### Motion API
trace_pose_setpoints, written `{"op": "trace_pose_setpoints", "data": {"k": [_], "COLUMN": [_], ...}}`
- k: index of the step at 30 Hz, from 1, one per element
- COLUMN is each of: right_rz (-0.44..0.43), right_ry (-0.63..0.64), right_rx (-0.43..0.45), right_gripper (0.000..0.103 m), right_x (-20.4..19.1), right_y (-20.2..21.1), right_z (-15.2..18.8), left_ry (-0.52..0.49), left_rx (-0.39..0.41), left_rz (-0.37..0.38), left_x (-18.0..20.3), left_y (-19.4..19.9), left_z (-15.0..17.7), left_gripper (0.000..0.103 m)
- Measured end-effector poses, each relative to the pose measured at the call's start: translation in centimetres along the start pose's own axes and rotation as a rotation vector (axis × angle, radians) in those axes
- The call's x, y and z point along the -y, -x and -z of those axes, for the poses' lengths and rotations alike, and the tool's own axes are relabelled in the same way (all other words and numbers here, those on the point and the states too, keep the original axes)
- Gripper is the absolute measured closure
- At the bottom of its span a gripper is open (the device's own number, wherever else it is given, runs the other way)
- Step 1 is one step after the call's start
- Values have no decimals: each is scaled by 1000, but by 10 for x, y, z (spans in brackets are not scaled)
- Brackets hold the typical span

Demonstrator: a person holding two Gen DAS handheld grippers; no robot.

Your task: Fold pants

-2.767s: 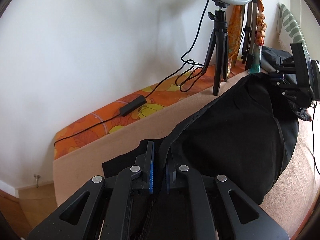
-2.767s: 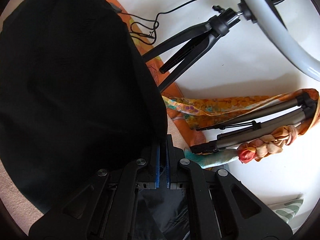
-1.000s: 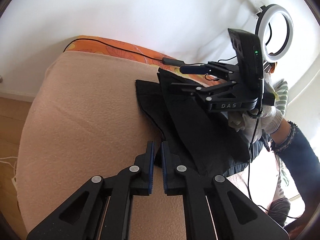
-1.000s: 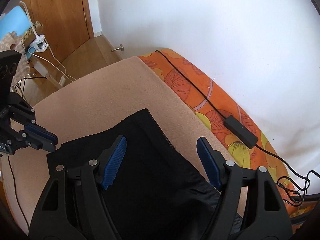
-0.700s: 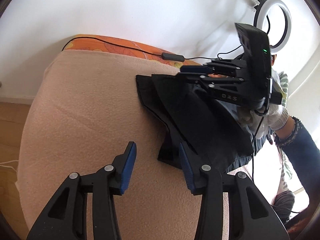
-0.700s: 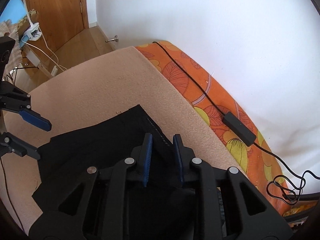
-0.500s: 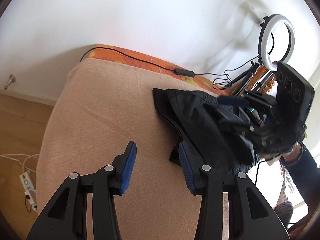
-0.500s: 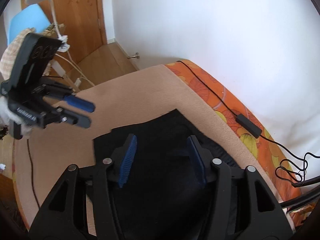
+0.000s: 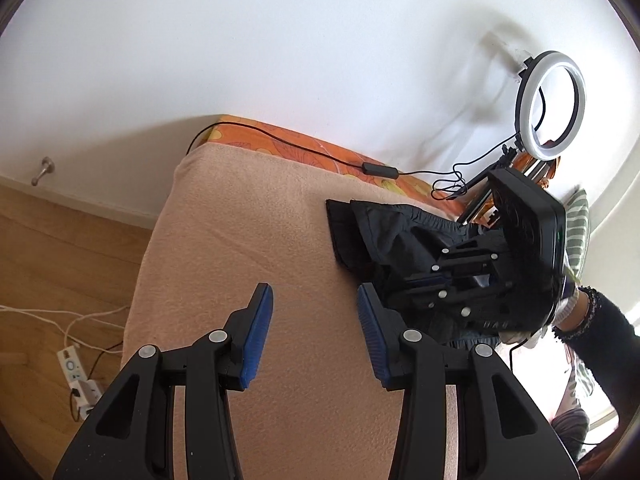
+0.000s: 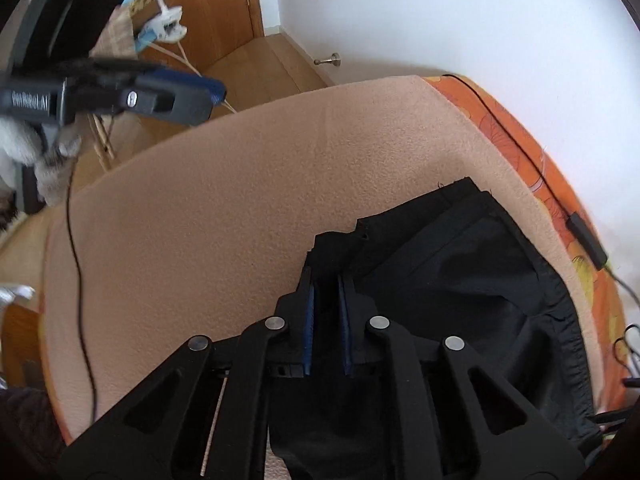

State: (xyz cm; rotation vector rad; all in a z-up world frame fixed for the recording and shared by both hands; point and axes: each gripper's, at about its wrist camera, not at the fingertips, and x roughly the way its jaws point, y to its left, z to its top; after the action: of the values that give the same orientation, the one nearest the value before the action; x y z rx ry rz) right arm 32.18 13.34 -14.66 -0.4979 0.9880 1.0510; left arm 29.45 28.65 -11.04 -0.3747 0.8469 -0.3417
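Left wrist view: left gripper (image 9: 314,322) hovering over the peach blanket (image 9: 248,220) with fingers spread wide, gripping nothing, having pulled farther back from the cloth than half a second ago. Black pants (image 9: 384,236) lying bunched on the blanket near the orange sheet (image 9: 320,148), with the right gripper (image 9: 416,286) now pressing in at their near edge.

Right wrist view: right gripper (image 10: 325,312) closing from its earlier spread to a narrow gap around a fold of the pants (image 10: 460,280), probably pinching it. Left gripper (image 10: 212,90) raised, well apart, over the floor side.
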Motion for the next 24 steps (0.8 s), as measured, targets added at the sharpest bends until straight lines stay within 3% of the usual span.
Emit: {"op": "trace_pose_setpoints", "data": {"k": [3, 5, 6, 10, 12, 15, 19, 21, 24], "right_rz": [-315, -512, -562, -590, -557, -440, -123, -7, 43], "right_ry": [-305, -442, -459, -436, -381, -326, -214, -195, -201], "right_rx": [90, 122, 106, 26, 40, 86, 118, 103, 64], "right_gripper": [94, 94, 92, 71, 71, 70, 63, 60, 60], "right_x": [59, 87, 90, 70, 61, 61, 69, 81, 102], "right_y": [19, 17, 12, -9, -8, 9, 28, 26, 13], "right_z": [1, 6, 8, 11, 6, -5, -15, -18, -24], "left_ry": [14, 19, 18, 0, -13, -40, -47, -62, -95], "left_rx": [-3, -7, -10, -27, -38, -56, -93, -127, -162], "left_rz": [15, 34, 39, 35, 36, 46, 90, 95, 66], "left_x": [-1, 0, 2, 11, 16, 27, 47, 57, 71], "left_y": [-1, -2, -4, -9, -11, -14, -25, -36, -52], "left_z": [1, 2, 2, 4, 6, 10, 19, 26, 34], "left_gripper": [61, 61, 61, 61, 61, 61, 61, 61, 61]}}
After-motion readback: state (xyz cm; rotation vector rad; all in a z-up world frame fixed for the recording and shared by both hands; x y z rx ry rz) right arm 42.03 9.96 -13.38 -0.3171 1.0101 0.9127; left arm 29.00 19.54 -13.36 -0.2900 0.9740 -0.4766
